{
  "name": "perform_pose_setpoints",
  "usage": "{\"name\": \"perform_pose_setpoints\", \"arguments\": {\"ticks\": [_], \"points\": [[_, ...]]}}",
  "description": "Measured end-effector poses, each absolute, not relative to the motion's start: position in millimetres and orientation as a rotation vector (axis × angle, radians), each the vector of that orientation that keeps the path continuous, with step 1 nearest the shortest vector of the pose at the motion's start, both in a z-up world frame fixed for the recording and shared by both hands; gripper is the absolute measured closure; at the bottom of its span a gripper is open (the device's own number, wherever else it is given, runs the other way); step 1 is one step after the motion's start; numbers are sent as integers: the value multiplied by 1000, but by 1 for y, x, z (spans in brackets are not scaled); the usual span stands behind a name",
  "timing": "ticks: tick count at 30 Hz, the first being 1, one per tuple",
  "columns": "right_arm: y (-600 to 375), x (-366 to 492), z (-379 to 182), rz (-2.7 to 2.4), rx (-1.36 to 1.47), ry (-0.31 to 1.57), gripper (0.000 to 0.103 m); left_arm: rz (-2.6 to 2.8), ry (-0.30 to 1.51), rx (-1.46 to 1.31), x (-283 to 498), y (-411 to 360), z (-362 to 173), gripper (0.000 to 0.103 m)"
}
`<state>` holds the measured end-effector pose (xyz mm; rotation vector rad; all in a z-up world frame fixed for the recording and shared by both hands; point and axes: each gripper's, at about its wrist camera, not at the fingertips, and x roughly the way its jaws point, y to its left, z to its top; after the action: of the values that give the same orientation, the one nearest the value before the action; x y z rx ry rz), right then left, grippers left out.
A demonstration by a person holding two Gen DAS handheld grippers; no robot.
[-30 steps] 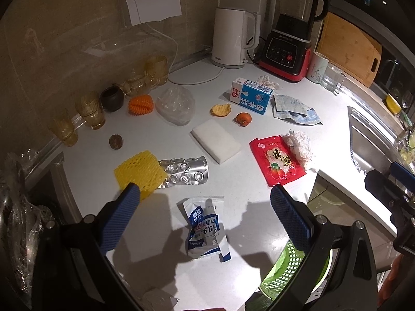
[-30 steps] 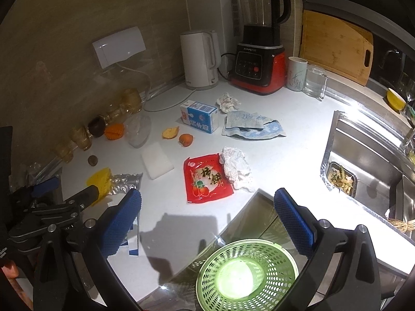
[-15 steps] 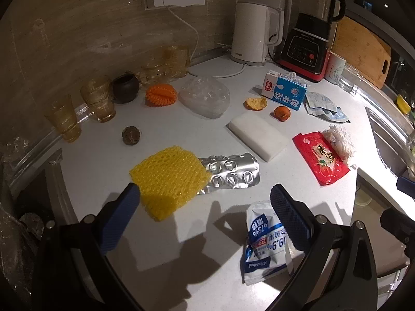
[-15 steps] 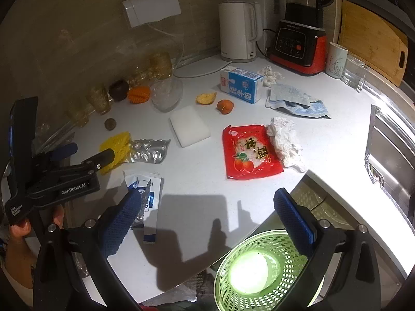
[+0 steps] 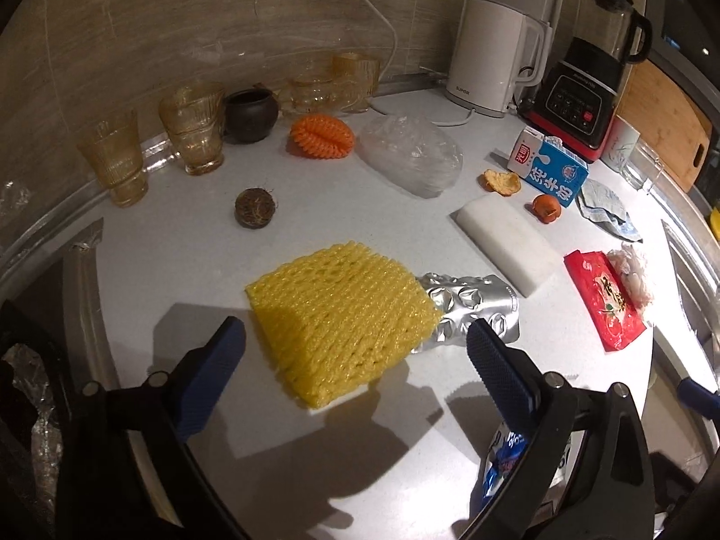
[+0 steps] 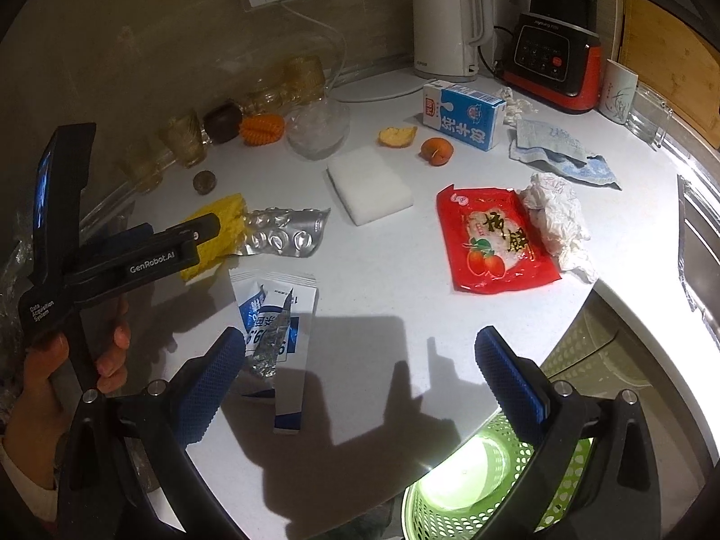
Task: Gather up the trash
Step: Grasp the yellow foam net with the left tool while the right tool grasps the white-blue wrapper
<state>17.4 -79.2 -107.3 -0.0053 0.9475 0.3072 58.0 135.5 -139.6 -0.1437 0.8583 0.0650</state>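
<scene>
Left claw (image 5: pixel 355 351) spread over yellow foam net (image 5: pixel 342 315), corner toward camera.

A white speckled stone countertop (image 5: pixel 351 225) carries a yellow foam fruit net (image 5: pixel 342 319); touching its right edge, a silver blister pack (image 5: pixel 472 310); behind it, a brown round husk (image 5: pixel 254 208), possibly a nut.

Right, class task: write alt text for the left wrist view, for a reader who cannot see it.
The left gripper, jaws open, points at a yellow foam net that overlaps a foil blister pack on a white counter strewn with wrappers, peel and a milk carton.
</scene>
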Motion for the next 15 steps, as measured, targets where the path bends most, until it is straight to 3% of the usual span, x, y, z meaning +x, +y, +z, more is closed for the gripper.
{"name": "perform_pose_setpoints", "arguments": {"ticks": [6, 15], "points": [[-62, 18, -119, 335, -40, 976, 2, 53, 900, -147, 72, 134, -155, 17], [-44, 25, -130, 360, -52, 1001, 2, 47, 910, -191, 80, 143, -163, 35]]}}
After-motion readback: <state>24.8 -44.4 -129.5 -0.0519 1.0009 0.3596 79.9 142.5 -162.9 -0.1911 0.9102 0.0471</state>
